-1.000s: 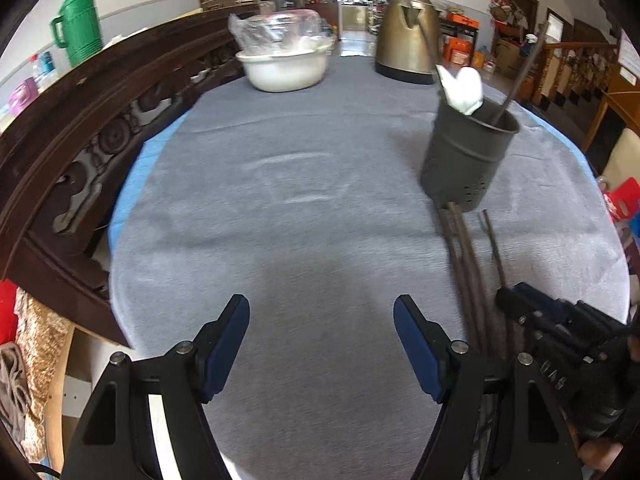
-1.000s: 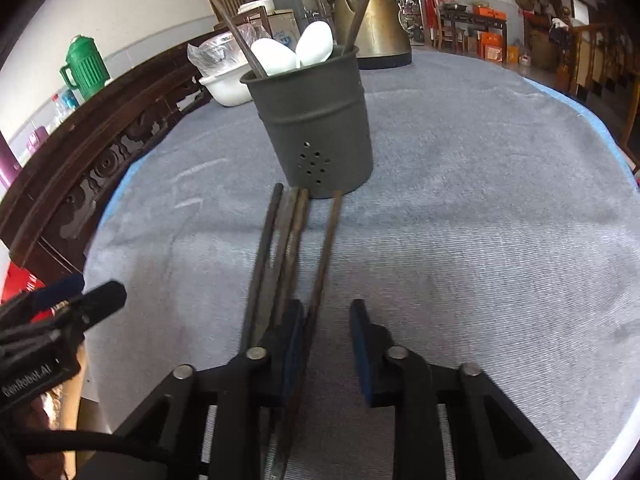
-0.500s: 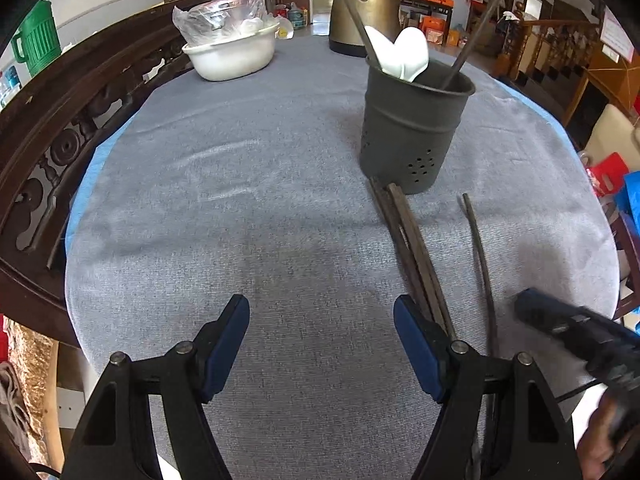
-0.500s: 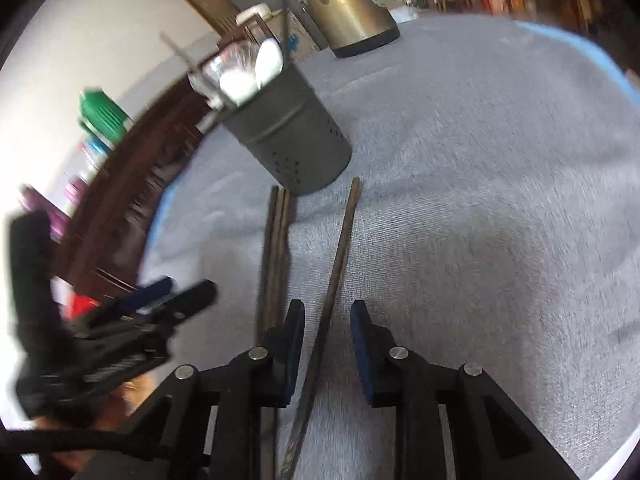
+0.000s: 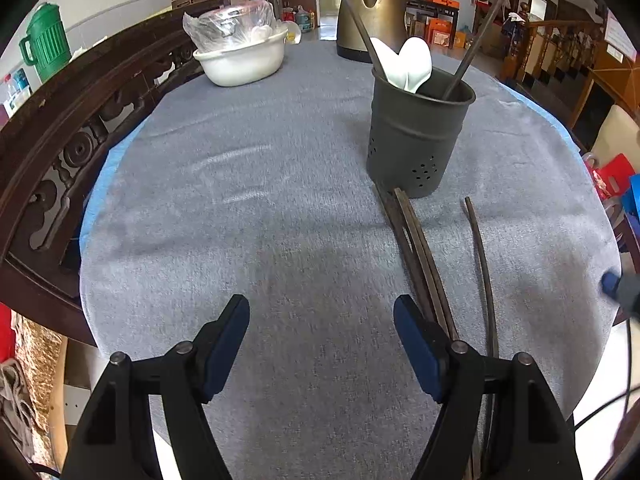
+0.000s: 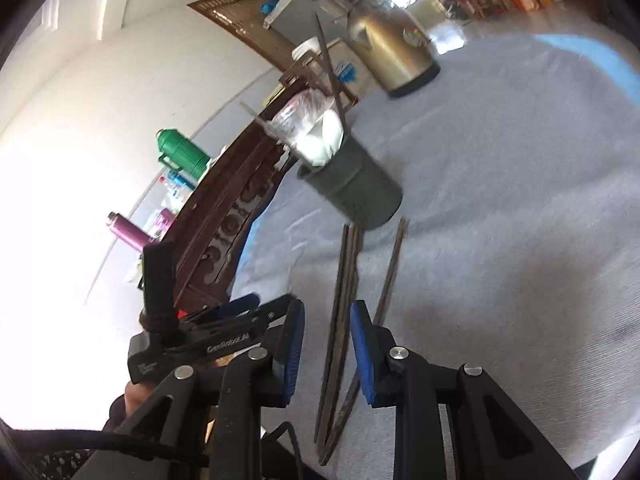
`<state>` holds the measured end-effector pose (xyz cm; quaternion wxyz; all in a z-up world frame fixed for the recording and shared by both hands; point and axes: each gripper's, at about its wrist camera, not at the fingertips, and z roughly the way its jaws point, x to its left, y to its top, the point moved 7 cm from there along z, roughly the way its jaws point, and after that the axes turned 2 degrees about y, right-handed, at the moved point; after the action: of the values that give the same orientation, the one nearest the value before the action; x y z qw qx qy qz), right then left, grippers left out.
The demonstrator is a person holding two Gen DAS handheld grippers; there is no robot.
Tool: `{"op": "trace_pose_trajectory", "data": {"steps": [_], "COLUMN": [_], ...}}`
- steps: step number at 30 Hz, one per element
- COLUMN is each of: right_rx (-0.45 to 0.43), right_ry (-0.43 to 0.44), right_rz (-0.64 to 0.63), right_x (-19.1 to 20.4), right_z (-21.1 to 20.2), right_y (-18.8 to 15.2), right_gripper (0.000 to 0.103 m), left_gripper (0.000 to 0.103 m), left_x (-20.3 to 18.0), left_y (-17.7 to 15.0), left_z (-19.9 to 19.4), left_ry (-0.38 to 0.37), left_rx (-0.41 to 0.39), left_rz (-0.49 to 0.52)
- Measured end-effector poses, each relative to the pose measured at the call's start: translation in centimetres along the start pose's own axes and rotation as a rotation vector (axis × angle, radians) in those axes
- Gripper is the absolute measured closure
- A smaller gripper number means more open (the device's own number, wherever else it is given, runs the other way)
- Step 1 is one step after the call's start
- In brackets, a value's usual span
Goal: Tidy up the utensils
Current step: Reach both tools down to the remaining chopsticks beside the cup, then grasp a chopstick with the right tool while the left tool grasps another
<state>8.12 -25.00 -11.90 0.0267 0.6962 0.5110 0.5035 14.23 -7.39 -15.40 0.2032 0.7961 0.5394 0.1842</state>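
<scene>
A dark grey utensil holder (image 5: 416, 136) (image 6: 356, 192) stands on the grey cloth with white spoons (image 5: 408, 64) and two chopsticks in it. In front of it lie a bundle of dark chopsticks (image 5: 416, 256) (image 6: 340, 320) and, a little apart, a single chopstick (image 5: 482, 264) (image 6: 390, 276). My left gripper (image 5: 320, 320) is open over bare cloth, left of the bundle, and holds nothing. My right gripper (image 6: 326, 340) hangs tilted above the near ends of the chopsticks. Its jaws stand a narrow gap apart and grip nothing; the bundle shows through the gap. Its tip (image 5: 616, 286) is at the right edge.
At the far end of the table (image 5: 200, 240) are a white bowl (image 5: 240, 60) with a plastic bag in it and a brass kettle (image 5: 368, 12). A carved wooden chair back (image 5: 80, 120) runs along the left. A green jug (image 5: 44, 48) stands beyond it.
My right gripper has pulled back, risen and rolled, so its view now tilts. The chopstick that lay between its jaws now lies apart from the bundle. The left gripper stays open.
</scene>
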Motion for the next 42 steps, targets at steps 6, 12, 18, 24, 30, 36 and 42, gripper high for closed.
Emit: {"op": "trace_pose_trajectory", "data": {"steps": [6,12,18,24,30,36,42], "right_rx": [-0.14,-0.169,-0.023,0.126,0.217,0.237,0.26], "right_ry": [-0.143,-0.345,-0.358,-0.311,-0.288,-0.308,-0.399], "right_rz": [-0.062,-0.019,-0.069,-0.08,-0.037,0.003,-0.054], "right_x": [-0.3,-2.7,-2.2,-2.8,-3.9,-4.6,-4.1], "right_z": [-4.8,-4.6,1.3,6.4,10.8,12.5,14.1], "right_y": [4.2,5.9,4.7,3.5,3.1,3.6,3.5], "right_gripper": [0.076,0.076,0.076,0.076,0.076,0.077,0.079], "left_gripper": [0.028,0.028,0.028,0.028,0.029,0.044,0.044], "left_x": [0.7,1.3,2.2,1.6,1.2,1.1,1.1], "left_y": [0.9,0.8,0.9,1.8,2.9,4.2,5.9], "left_z": [-0.2,0.5,0.9,2.4,3.8,5.2,6.4], "left_ry": [-0.015,0.013,0.04,0.022,-0.044,-0.091,-0.166], "left_rx": [-0.01,-0.003,0.002,0.024,0.051,0.07,0.08], "left_rz": [-0.033,-0.041,-0.03,-0.019,-0.061,-0.094,-0.139]}}
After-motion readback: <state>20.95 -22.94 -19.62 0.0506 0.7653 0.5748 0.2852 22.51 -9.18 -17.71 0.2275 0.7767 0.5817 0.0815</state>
